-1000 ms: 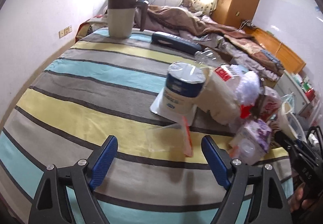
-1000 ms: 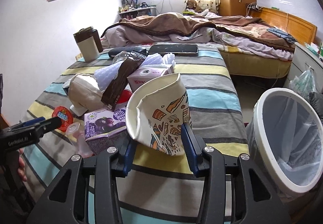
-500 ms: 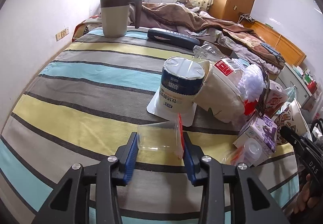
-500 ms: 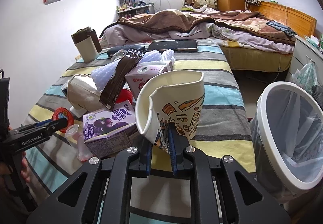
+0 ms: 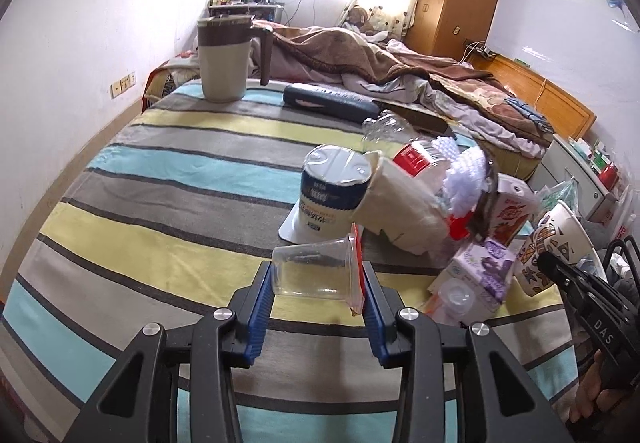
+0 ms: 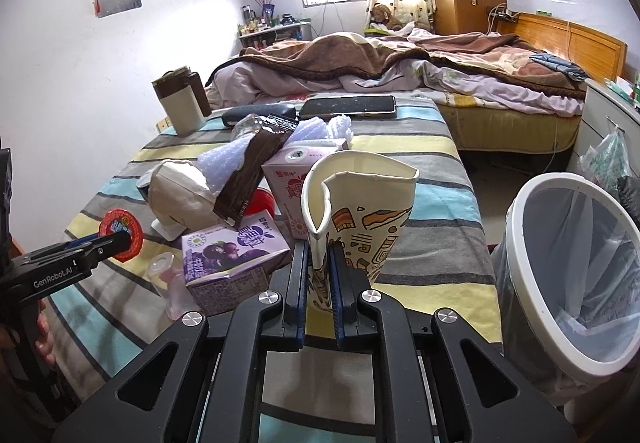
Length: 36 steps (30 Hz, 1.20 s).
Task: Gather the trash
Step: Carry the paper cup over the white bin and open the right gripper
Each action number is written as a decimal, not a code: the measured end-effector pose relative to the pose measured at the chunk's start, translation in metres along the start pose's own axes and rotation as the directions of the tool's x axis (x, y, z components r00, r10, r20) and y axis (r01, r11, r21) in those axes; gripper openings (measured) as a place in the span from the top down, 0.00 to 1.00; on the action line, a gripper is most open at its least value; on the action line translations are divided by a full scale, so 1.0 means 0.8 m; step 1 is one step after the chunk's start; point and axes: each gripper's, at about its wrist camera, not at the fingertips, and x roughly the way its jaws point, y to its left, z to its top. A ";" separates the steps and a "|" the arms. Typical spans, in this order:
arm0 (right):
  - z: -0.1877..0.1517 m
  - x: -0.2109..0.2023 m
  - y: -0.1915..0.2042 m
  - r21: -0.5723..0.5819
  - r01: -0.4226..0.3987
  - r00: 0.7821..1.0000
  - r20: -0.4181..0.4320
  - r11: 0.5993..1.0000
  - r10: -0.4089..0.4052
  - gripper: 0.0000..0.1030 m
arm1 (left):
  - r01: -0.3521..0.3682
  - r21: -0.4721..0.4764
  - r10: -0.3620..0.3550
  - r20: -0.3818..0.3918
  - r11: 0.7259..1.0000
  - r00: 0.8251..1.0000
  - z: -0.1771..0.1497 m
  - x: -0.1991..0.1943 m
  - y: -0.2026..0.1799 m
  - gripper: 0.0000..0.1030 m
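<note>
Clear plastic cup (image 5: pixel 310 272) lies on its side above the striped table (image 5: pixel 160 203), red lid end right, squeezed end to end by the left gripper (image 5: pixel 318 301). The right gripper (image 6: pixel 319 285) pinches one upright paper cup (image 6: pixel 360 219) flat beside the white bin (image 6: pixel 576 267). "GenRobot.AI" shows on the left tool. Two drink cartons (image 6: pixel 232 255) stand nearby.
</note>
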 end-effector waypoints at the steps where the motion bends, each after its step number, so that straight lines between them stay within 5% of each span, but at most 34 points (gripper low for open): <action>1: 0.001 -0.002 0.000 0.002 -0.001 1.000 0.004 1.000 0.001 0.88 | 0.003 0.003 -0.003 0.002 1.000 1.000 0.001 -0.003 -0.002 0.60; 9: 0.010 -0.025 -0.010 0.014 -0.008 0.998 0.057 1.000 0.008 0.88 | 0.040 0.051 -0.041 0.027 0.998 0.999 0.012 -0.022 -0.037 0.60; 17: 0.017 -0.060 -0.048 0.044 0.045 0.993 0.103 0.998 -0.049 0.88 | 0.145 0.150 -0.153 0.038 0.978 0.988 0.024 -0.031 -0.113 0.60; 25: 0.020 -0.088 -0.100 0.074 0.164 0.978 0.119 0.984 -0.172 0.88 | 0.264 0.250 -0.271 -0.007 0.932 0.962 0.029 -0.015 -0.210 0.60; 36: 0.011 -0.085 -0.174 0.157 0.242 0.966 0.056 0.957 -0.253 0.88 | 0.419 0.373 -0.410 -0.107 0.828 0.906 0.028 0.010 -0.350 0.60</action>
